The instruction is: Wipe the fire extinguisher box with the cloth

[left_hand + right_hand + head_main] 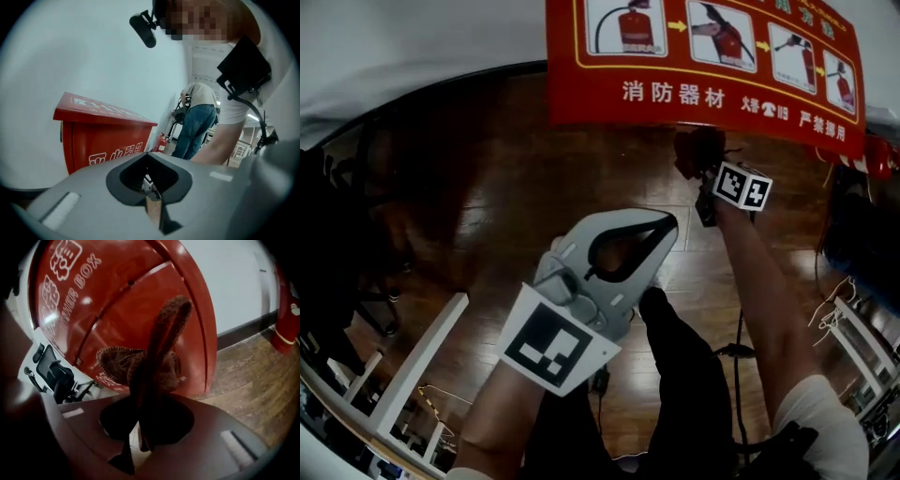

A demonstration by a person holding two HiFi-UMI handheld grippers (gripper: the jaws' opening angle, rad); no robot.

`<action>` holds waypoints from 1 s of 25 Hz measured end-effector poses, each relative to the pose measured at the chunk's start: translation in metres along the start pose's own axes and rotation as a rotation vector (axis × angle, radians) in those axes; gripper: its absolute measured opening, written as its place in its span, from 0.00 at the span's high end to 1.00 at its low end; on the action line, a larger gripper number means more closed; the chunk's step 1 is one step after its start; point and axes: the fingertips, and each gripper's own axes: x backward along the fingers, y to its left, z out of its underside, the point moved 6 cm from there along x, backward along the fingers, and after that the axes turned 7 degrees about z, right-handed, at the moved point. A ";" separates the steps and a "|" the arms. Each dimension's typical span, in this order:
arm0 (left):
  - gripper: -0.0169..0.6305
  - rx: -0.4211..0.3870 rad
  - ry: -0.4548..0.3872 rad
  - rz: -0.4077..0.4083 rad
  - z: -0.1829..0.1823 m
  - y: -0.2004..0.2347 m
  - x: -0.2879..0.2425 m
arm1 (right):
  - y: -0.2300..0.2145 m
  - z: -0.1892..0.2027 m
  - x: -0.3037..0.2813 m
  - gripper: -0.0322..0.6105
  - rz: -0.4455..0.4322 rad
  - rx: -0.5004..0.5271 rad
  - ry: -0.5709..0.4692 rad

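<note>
- The right gripper (pixel 708 190) is squeezed tight on the brown cloth (pixel 140 363). A flap of the cloth sticks up past the jaws.
- The left gripper (pixel 662 225) has its jaws pressed together with nothing in them (no job for it right now, I think).
- The red box (pixel 703 66) stands against the wall (pixel 70 56), straight in front of the cloth. Its front face fills the right gripper view.
- The cloth is very near that front face, just under the box's top edge. I cannot tell if it touches.
- The right gripper is the nearer of the 2. The left one hangs back, well apart from the box.
- I think the next move is to push the cloth forward onto the front and rub along it.
</note>
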 end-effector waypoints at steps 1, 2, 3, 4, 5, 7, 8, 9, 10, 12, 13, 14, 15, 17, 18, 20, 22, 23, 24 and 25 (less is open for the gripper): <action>0.97 -0.002 -0.005 -0.006 0.003 0.002 0.002 | -0.003 0.004 -0.005 0.86 0.015 0.015 0.018; 0.97 -0.004 -0.011 -0.012 0.006 0.004 0.005 | -0.001 0.007 -0.007 0.86 0.022 0.036 0.029; 0.97 -0.004 -0.019 -0.020 0.007 0.005 0.008 | 0.004 0.008 -0.005 0.86 0.020 0.062 0.034; 0.97 -0.001 -0.026 -0.028 0.007 0.005 0.012 | 0.013 0.008 0.001 0.86 0.013 0.094 0.036; 0.97 0.002 -0.035 -0.035 0.007 0.004 0.016 | 0.026 0.009 0.011 0.86 -0.001 0.125 0.033; 0.97 0.009 -0.049 -0.046 0.003 0.000 0.026 | 0.061 0.007 0.039 0.86 -0.052 0.160 0.008; 0.97 0.012 -0.052 -0.049 -0.001 -0.002 0.032 | 0.081 0.004 0.057 0.86 -0.083 0.162 -0.011; 0.97 0.015 -0.054 -0.053 -0.005 -0.005 0.038 | 0.102 0.000 0.076 0.86 -0.114 0.157 -0.032; 0.97 0.017 -0.058 -0.056 -0.010 -0.009 0.044 | 0.122 -0.005 0.094 0.86 -0.144 0.149 -0.055; 0.97 0.017 -0.065 -0.063 -0.020 -0.014 0.055 | 0.162 -0.020 0.129 0.86 -0.201 0.131 -0.112; 0.97 0.017 -0.069 -0.068 -0.026 -0.017 0.060 | 0.179 -0.030 0.144 0.86 -0.225 0.123 -0.144; 0.98 0.017 -0.072 -0.072 -0.030 -0.019 0.064 | 0.194 -0.040 0.156 0.86 -0.244 0.114 -0.176; 0.98 0.017 -0.075 -0.075 -0.034 -0.021 0.068 | 0.205 -0.050 0.165 0.86 -0.260 0.102 -0.206; 0.97 0.015 -0.079 -0.080 -0.041 -0.024 0.075 | 0.218 -0.065 0.172 0.86 -0.281 0.074 -0.252; 0.97 0.014 -0.082 -0.083 -0.043 -0.025 0.077 | 0.220 -0.070 0.169 0.86 -0.284 0.063 -0.266; 0.97 0.012 -0.087 -0.090 -0.044 -0.024 0.081 | 0.218 -0.073 0.156 0.86 -0.276 0.044 -0.275; 0.97 0.012 -0.087 -0.100 -0.040 -0.021 0.084 | 0.211 -0.069 0.137 0.86 -0.259 0.032 -0.270; 0.97 0.012 -0.085 -0.104 -0.036 -0.020 0.085 | 0.206 -0.065 0.126 0.86 -0.248 0.032 -0.264; 0.97 0.013 -0.083 -0.108 -0.031 -0.018 0.087 | 0.201 -0.059 0.114 0.86 -0.236 0.033 -0.257; 0.97 0.017 -0.081 -0.113 -0.025 -0.016 0.087 | 0.195 -0.054 0.102 0.86 -0.226 0.033 -0.247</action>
